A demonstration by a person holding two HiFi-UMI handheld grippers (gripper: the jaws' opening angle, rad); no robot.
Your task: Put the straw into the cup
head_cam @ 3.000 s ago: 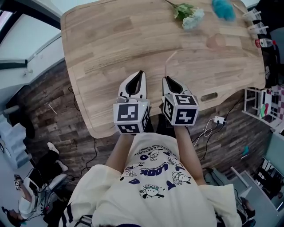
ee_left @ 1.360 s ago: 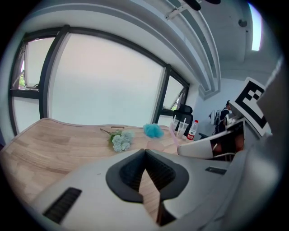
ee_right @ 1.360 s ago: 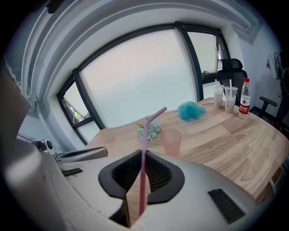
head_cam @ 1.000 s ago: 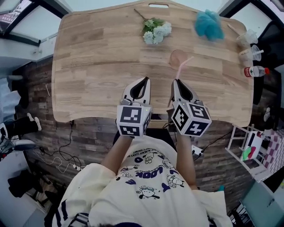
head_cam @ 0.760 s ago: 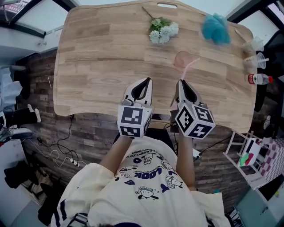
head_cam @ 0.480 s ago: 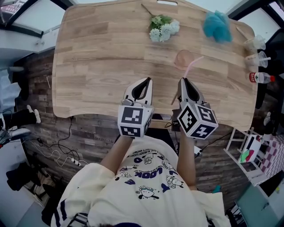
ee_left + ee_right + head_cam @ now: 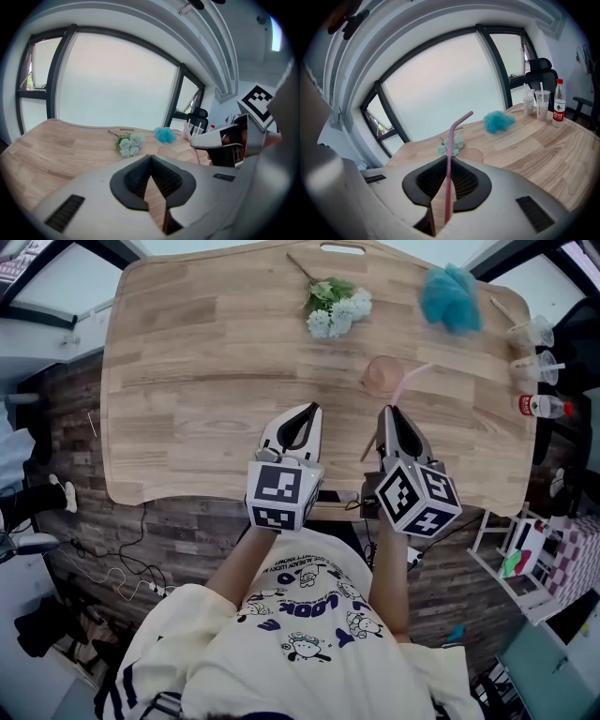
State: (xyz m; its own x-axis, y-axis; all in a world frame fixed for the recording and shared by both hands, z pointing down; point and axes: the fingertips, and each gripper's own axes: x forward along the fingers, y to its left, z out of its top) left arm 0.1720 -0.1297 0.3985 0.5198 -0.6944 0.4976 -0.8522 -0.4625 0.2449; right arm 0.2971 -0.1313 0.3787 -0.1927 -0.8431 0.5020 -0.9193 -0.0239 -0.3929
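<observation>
1. The right gripper (image 7: 446, 161) has its fingers (image 7: 466, 180) clenched on the pink straw (image 7: 449, 173). The straw stands nearly upright between them, with its bent top leaning toward the cup (image 7: 474, 154).
2. The straw is not yet in the cup. From the head view it hangs over the table (image 7: 206, 362) on the near side of the cup, with its lower end poking out below the fingers.
3. The left gripper (image 7: 302, 413) hovers to the left of the cup and nearer the person. Its fingers are pressed together on nothing.
4. To do this step well, I would carry the straw's lower end over the middle of the cup's mouth and keep the straw upright. I would lower it until the end is well inside, and only then release.
5. The cup looks light and clear, so a knock on its rim could probably tip it. A slow descent seems wise.
6. Well to the right of the cup stands a bottle (image 7: 558, 104) with a red label, its print too small to read. The person's shirt (image 7: 309, 615) reads "LOOK".
</observation>
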